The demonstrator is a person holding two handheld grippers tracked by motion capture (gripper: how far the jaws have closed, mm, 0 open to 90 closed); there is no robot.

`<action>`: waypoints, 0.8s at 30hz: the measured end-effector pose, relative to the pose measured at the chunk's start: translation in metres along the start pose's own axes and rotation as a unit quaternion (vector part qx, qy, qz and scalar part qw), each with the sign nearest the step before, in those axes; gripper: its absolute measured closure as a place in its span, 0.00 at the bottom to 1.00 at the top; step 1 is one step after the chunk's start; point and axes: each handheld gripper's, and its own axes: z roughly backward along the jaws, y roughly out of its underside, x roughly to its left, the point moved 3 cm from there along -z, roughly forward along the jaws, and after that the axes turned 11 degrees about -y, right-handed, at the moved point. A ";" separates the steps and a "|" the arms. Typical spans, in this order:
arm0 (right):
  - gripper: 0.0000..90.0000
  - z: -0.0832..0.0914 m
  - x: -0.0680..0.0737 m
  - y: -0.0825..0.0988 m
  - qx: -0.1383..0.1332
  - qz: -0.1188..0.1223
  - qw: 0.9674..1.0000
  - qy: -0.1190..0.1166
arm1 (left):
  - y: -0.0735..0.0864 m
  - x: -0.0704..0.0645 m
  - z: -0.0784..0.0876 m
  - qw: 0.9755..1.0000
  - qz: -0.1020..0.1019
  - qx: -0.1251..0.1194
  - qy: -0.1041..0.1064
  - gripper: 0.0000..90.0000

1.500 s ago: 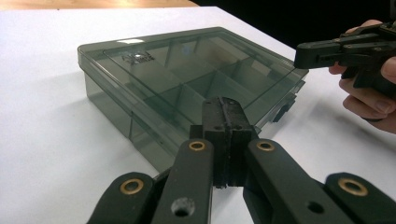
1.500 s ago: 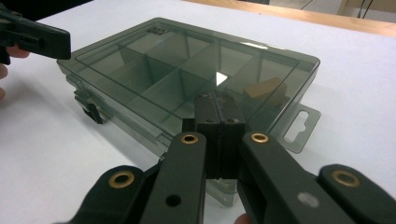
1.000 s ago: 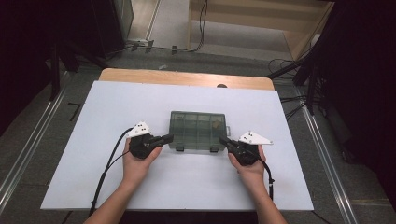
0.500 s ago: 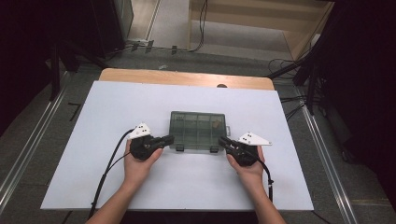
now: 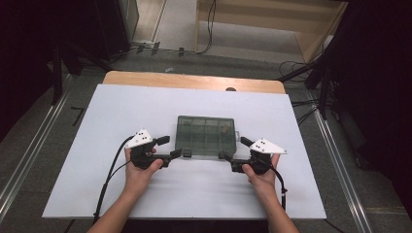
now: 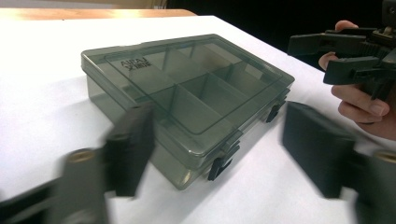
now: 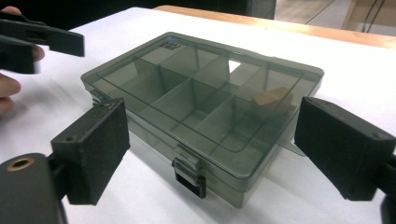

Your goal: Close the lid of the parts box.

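Observation:
A smoky transparent compartment box (image 5: 206,135) lies closed on the white table top (image 5: 97,145), its two front latches facing the person. One compartment holds a small tan piece (image 7: 273,98). My left gripper (image 5: 171,147) is open at the box's front left corner, its jaws astride that corner (image 6: 224,154) without touching. My right gripper (image 5: 234,148) is open at the front right corner, with a black latch (image 7: 189,175) between its jaws (image 7: 215,147). Neither holds anything. The box (image 6: 187,88) has several dividers, and most cells look empty.
The white top rests on a wooden table whose far edge (image 5: 194,80) shows behind it. Dark floor, cables and metal rails (image 5: 335,145) surround the table. Each gripper's cable trails back along the forearm (image 5: 109,179).
Both hands have drifted slightly toward the near edge, and the jaws now stand wider apart at the box's front corners. The box has not moved.

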 end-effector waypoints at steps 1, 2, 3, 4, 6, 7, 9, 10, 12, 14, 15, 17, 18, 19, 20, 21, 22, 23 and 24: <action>0.00 0.001 0.000 0.000 0.001 0.000 1.000 0.000 | 0.000 0.001 0.002 1.000 -0.001 -0.002 0.000 0.13; 0.00 0.002 0.000 0.001 -0.001 0.001 1.000 -0.006 | 0.000 0.003 0.004 1.000 -0.002 -0.003 0.001 0.13; 0.00 0.003 0.000 0.001 -0.004 0.000 1.000 -0.005 | -0.001 0.004 0.005 1.000 -0.002 -0.002 0.003 0.10; 0.00 0.004 0.000 0.001 -0.003 -0.001 1.000 -0.004 | -0.001 0.004 0.007 1.000 -0.002 -0.004 0.006 0.06; 0.00 0.005 0.000 0.001 -0.004 0.001 1.000 0.001 | -0.001 0.004 0.011 1.000 -0.009 -0.006 0.003 0.00; 0.00 0.007 0.001 0.001 -0.005 0.000 1.000 0.002 | -0.001 0.004 0.012 1.000 -0.012 -0.007 0.000 0.00; 0.00 0.009 0.000 0.001 -0.009 0.000 1.000 -0.001 | 0.001 0.005 0.015 1.000 -0.018 -0.007 -0.005 0.00; 0.00 0.010 0.000 0.001 -0.010 -0.004 1.000 0.001 | 0.001 0.005 0.017 1.000 -0.019 -0.007 -0.007 0.00; 0.00 0.013 -0.001 0.001 -0.013 -0.003 1.000 0.006 | 0.003 0.006 0.020 1.000 -0.020 -0.006 -0.010 0.00; 0.00 0.015 -0.002 0.002 -0.013 -0.005 1.000 0.008 | 0.004 0.008 0.023 1.000 -0.019 -0.005 -0.014 0.00; 0.00 0.016 -0.002 0.003 -0.012 -0.005 1.000 0.009 | 0.004 0.009 0.026 1.000 -0.020 -0.007 -0.016 0.00; 0.00 0.019 -0.003 0.005 -0.010 -0.001 1.000 0.014 | 0.004 0.011 0.029 0.999 -0.023 -0.006 -0.022 0.00; 0.00 0.020 -0.003 0.005 -0.010 0.000 1.000 0.015 | 0.004 0.012 0.031 0.999 -0.024 -0.007 -0.023 0.00; 0.00 0.022 -0.003 0.006 -0.011 -0.004 1.000 0.017 | 0.004 0.013 0.034 0.999 -0.025 -0.008 -0.025 0.00; 0.00 0.024 -0.004 0.007 -0.012 -0.005 1.000 0.016 | 0.005 0.013 0.035 0.999 -0.026 -0.007 -0.027 0.00; 0.00 0.025 -0.004 0.007 -0.013 -0.006 1.000 0.016 | 0.006 0.014 0.037 0.999 -0.025 -0.008 -0.027 0.00; 0.00 0.027 -0.004 0.007 -0.012 -0.007 1.000 0.019 | 0.007 0.015 0.039 0.999 -0.025 -0.008 -0.028 0.00; 0.00 0.029 -0.005 0.007 -0.014 -0.007 1.000 0.020 | 0.008 0.016 0.041 0.999 -0.025 -0.008 -0.030 0.00; 0.00 0.030 -0.005 0.007 -0.015 -0.007 1.000 0.021 | 0.009 0.017 0.043 0.999 -0.026 -0.006 -0.031 0.00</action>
